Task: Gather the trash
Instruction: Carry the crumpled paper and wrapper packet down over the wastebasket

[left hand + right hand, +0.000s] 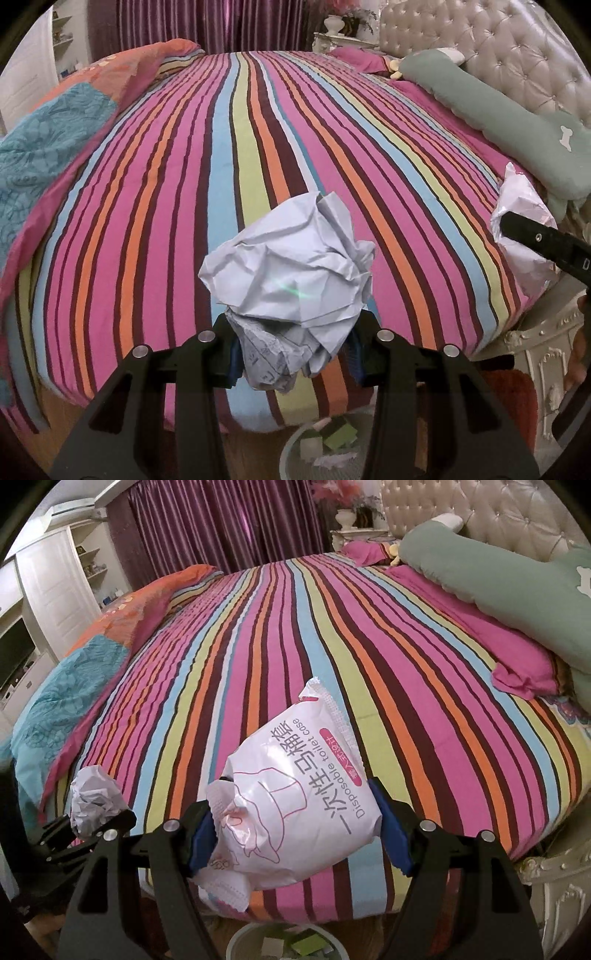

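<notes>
My left gripper (293,354) is shut on a crumpled ball of white paper (291,273), held above the near edge of the bed. My right gripper (297,834) is shut on a white plastic packet printed "Disposable toilet case" (295,805), also held over the bed's near edge. A white waste bin (325,443) with paper and green scraps inside stands on the floor below both grippers; it also shows in the right wrist view (284,941). The right gripper with its packet shows at the right of the left wrist view (517,229); the left gripper with the paper ball shows at the left of the right wrist view (92,805).
The bed has a striped multicoloured sheet (258,147). A blue and orange quilt (48,147) lies along its left side. A long green pillow (498,576) and a pink pillow (524,668) lie by the tufted headboard (498,48). A white carved nightstand (561,886) stands at the right.
</notes>
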`<state>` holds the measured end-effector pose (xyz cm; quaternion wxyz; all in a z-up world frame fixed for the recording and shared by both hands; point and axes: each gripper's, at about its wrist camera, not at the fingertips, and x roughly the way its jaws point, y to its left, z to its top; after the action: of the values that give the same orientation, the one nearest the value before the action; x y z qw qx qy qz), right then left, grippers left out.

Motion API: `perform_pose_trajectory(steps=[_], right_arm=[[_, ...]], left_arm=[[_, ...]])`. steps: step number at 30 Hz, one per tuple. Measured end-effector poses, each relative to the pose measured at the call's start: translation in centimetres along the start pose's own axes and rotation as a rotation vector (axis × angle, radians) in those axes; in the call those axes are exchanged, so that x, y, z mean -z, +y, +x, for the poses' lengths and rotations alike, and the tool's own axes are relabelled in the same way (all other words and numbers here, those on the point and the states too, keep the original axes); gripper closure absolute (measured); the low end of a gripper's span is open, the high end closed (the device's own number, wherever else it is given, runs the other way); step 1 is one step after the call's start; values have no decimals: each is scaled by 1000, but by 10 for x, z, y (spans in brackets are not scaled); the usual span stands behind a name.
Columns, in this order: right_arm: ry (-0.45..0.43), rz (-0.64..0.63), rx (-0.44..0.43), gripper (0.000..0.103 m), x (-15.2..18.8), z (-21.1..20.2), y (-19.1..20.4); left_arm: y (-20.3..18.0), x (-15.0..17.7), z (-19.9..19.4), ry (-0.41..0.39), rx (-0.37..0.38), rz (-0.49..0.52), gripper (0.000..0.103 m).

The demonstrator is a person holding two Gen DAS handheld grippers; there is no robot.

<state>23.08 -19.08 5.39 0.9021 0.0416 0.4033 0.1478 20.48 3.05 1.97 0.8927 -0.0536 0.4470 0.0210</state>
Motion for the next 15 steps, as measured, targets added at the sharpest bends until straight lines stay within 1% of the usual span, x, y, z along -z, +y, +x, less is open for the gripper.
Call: perform_pose_trajectory(steps=[7,10,15], right_arm=[[-17,3,-12,33,27,-21,5],[-25,4,-10,33,39,-28,7],[-20,20,-36,33,57,-38,11]], left_arm=[[-3,30,-23,-21,-3,15,61],[-3,45,-28,-18,2,15,61],[-8,72,-35,-1,16,29,61]])
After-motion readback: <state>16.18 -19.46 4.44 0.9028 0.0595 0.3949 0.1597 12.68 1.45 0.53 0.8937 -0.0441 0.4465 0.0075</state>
